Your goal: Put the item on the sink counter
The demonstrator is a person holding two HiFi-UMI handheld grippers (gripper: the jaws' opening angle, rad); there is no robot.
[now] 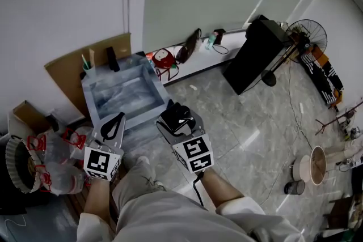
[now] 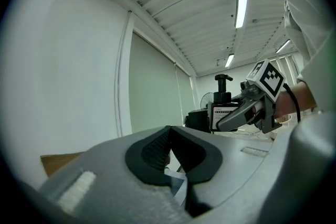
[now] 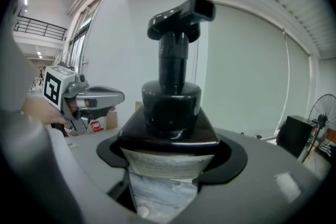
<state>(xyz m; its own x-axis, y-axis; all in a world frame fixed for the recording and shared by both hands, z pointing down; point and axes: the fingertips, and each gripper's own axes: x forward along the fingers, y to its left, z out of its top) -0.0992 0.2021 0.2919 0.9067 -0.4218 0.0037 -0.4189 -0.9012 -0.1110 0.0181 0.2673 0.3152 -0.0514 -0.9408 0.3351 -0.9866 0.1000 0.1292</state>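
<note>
Between the right gripper's [image 3: 166, 168] wide-set jaws: black pump bottle [image 3: 172, 107], upright, pinched at its labelled body. Hovers just before the marbled sink's [image 1: 126, 94] front rim, not yet on the counter. At the left gripper [image 2: 169, 132]: jaws closed tip to tip, holding nothing.

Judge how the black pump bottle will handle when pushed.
The bottle looks rigid: the jaws clamp it without denting it. Its tall pump raises the top, so it may tip if pushed high. The glossy shoulder looks slippery; the paper label probably grips better.
</note>
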